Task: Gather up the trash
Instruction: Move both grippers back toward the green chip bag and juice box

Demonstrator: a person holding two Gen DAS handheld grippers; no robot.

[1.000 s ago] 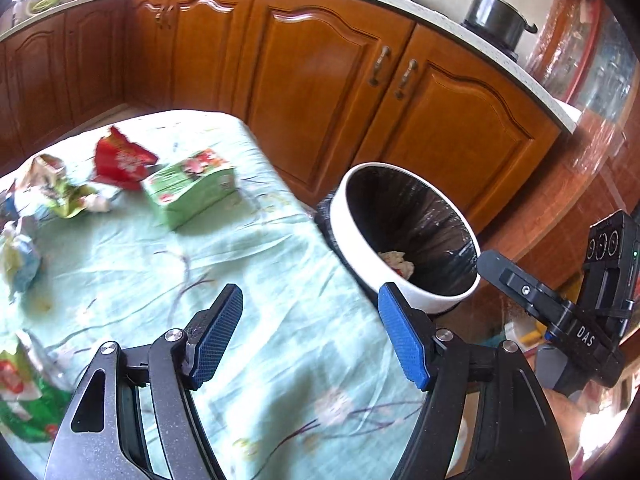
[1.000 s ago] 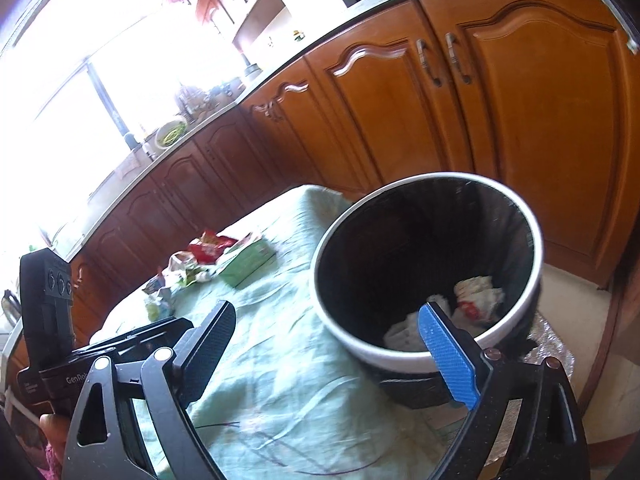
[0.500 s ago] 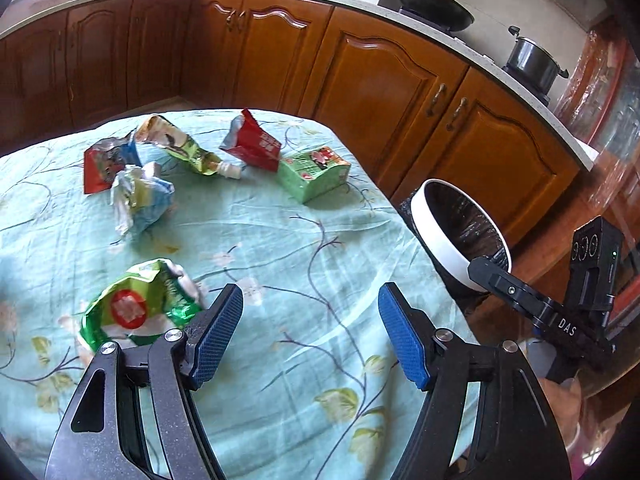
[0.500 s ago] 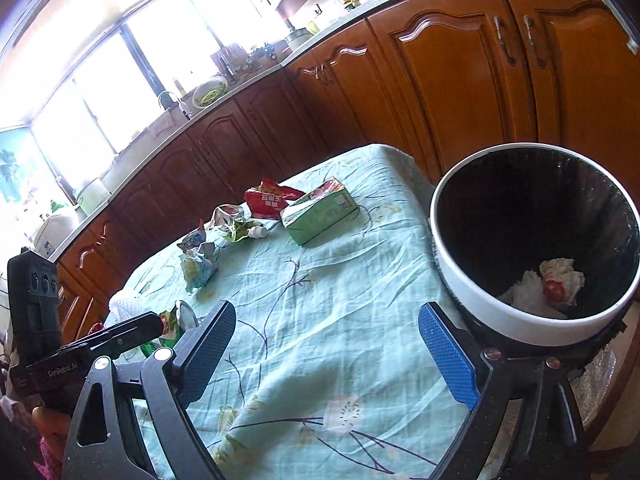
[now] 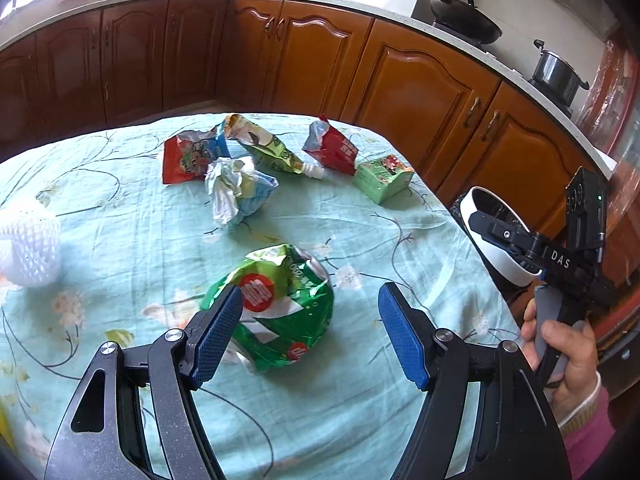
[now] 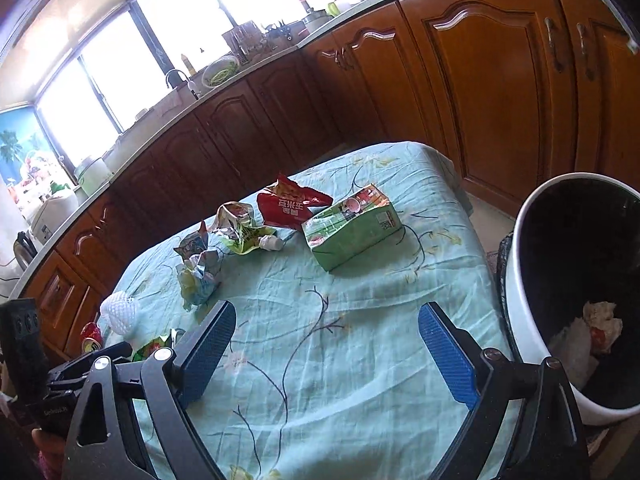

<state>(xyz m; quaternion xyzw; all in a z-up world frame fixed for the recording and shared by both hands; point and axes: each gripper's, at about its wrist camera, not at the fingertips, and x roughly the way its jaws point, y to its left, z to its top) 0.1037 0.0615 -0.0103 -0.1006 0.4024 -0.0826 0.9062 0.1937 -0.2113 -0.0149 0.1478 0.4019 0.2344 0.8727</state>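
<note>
Trash is spread all over the tabletop (image 5: 120,216) now that we've swung both tools away from the bin (image 6: 520,280) and back over the cloth. A second ago the bin filled both views; now it sits off the right edge of the tabletop, with only a few crumpled bits in the bottom, so we'd say the job has barely started.

The left tool (image 5: 310,330) is wide open with nothing in it, and the green crumpled snack bag (image 5: 280,300) has come right up between its pads, though we can't tell if the left pad touches it. That looks like our next pick. The right tool (image 6: 326,350) is also open and empty, hanging over bare cloth near the bin side.

Further away there's the blue and white wrapper (image 5: 236,190), a red bag (image 5: 184,156), a green pouch with a cap (image 5: 264,144), another red packet (image 5: 332,148) and the green carton (image 5: 382,176). A white foam net (image 5: 30,248) sits on the left.

Room to move: the cloth around the green bag is open, nothing crowding it. The carton is fairly close to the right edge, so a sloppy nudge could knock it off. The path from the bag to the bin crosses only bare cloth, but the right tool and the hand (image 5: 568,356) holding it sit on that side.
</note>
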